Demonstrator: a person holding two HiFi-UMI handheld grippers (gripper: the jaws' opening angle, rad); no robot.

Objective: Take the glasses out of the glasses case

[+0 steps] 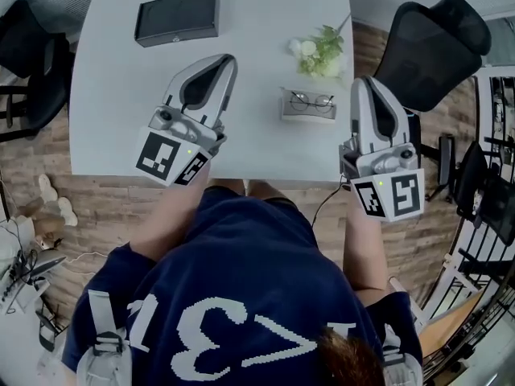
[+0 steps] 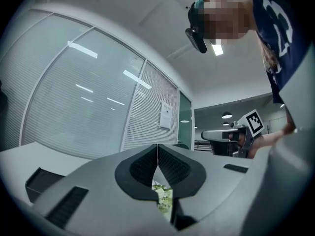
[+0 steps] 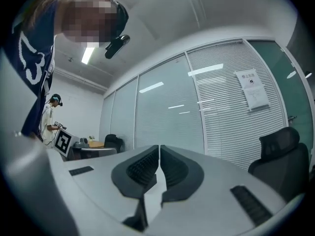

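Note:
The black glasses case (image 1: 177,18) lies closed at the far left of the white table (image 1: 265,147). A pair of thin-framed glasses (image 1: 310,100) rests on a small clear stand (image 1: 307,115) at the middle right, apart from the case. My left gripper (image 1: 228,59) hovers over the table's near left part, jaws shut and empty, pointing between the case and the glasses. My right gripper (image 1: 360,81) hangs at the table's right edge, just right of the glasses, also shut with nothing in it. In both gripper views the jaws meet, the left gripper (image 2: 157,149) and the right gripper (image 3: 159,149).
A small bunch of pale flowers (image 1: 320,52) lies just beyond the glasses. A black mesh office chair (image 1: 430,43) stands to the right of the table and another dark chair (image 1: 24,55) to its left. The table's near edge is against the person's body.

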